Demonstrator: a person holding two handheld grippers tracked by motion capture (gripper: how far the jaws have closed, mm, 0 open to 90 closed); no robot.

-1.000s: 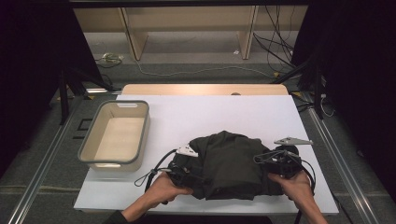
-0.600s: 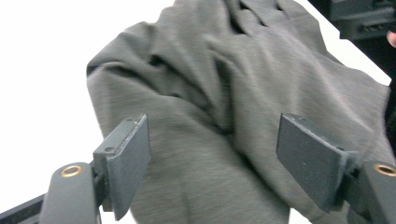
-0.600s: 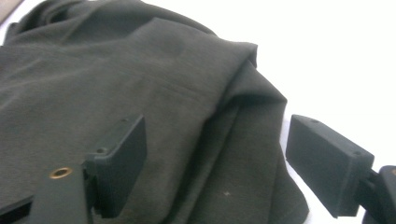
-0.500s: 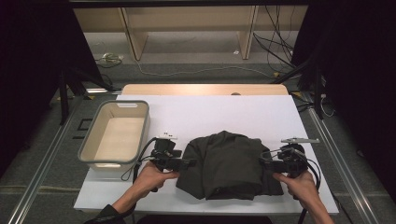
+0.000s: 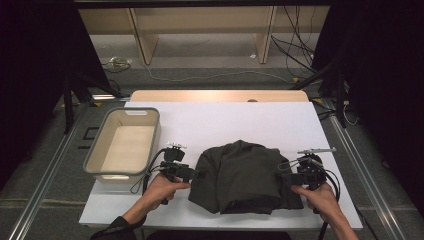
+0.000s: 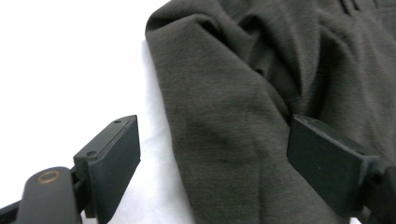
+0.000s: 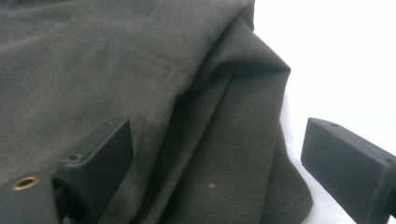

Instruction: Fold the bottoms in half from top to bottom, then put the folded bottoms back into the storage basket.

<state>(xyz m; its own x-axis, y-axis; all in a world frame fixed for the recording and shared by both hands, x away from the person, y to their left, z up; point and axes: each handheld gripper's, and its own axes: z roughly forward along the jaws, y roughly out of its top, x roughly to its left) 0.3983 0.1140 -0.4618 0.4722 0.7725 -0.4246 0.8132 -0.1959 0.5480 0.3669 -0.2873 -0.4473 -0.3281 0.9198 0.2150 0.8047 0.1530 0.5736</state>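
We held our left gripper (image 5: 196,173) at the left edge of the dark olive folded cloth garment (image 5: 243,176), which lay on the white rectangular tabletop (image 5: 225,120). Its jaws had just been opening and stood released: in the left gripper view (image 6: 212,163) the cloth's edge lay between them, but the pads did not press it. Our right gripper (image 5: 286,178) sat at the garment's right edge, its jaws likewise just spread wide, a fold lying loose between them in the right gripper view (image 7: 215,163). A beige plastic rectangular bin (image 5: 102,156) stood beyond the left gripper's outer side.
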